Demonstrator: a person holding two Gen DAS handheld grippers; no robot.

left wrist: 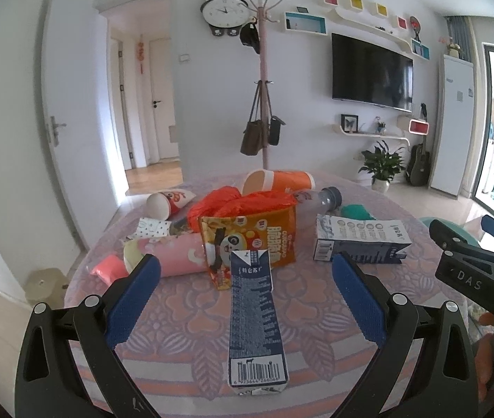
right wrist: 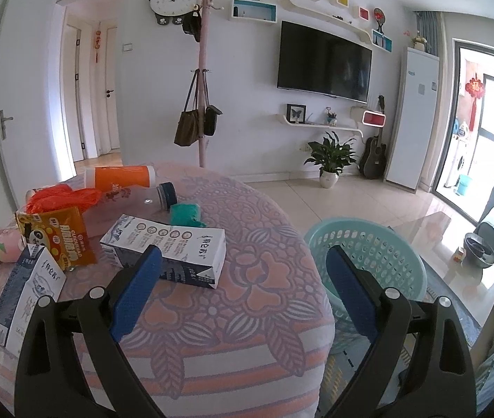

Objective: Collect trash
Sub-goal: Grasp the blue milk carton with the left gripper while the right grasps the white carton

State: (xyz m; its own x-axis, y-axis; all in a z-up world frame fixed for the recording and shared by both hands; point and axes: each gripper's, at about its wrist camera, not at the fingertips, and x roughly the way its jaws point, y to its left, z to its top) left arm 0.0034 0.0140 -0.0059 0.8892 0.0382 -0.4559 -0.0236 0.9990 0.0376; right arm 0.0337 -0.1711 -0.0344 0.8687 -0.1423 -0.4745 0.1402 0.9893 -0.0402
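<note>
Trash lies on a round table with a pink floral cloth (left wrist: 184, 313). My left gripper (left wrist: 247, 271) is open, its jaws on either side of a blue and white milk carton (left wrist: 255, 324) lying lengthwise toward me. A second milk carton (left wrist: 362, 240) (right wrist: 166, 247) lies to the right. Behind are a yellow snack bag (left wrist: 250, 240), an orange plastic bag (left wrist: 243, 203), a pink tube (left wrist: 173, 254), paper cups (left wrist: 170, 202), an orange cup (left wrist: 278, 181) and a clear bottle (left wrist: 320, 196). My right gripper (right wrist: 243, 264) is open and empty over the table's right edge, beside a teal laundry basket (right wrist: 369, 254).
A green crumpled item (right wrist: 185, 214) lies behind the second carton. A coat rack with bags (left wrist: 264, 132) stands behind the table. A glass coffee table (right wrist: 456, 254) stands right of the basket. A small stool (left wrist: 43, 282) stands on the floor at the left.
</note>
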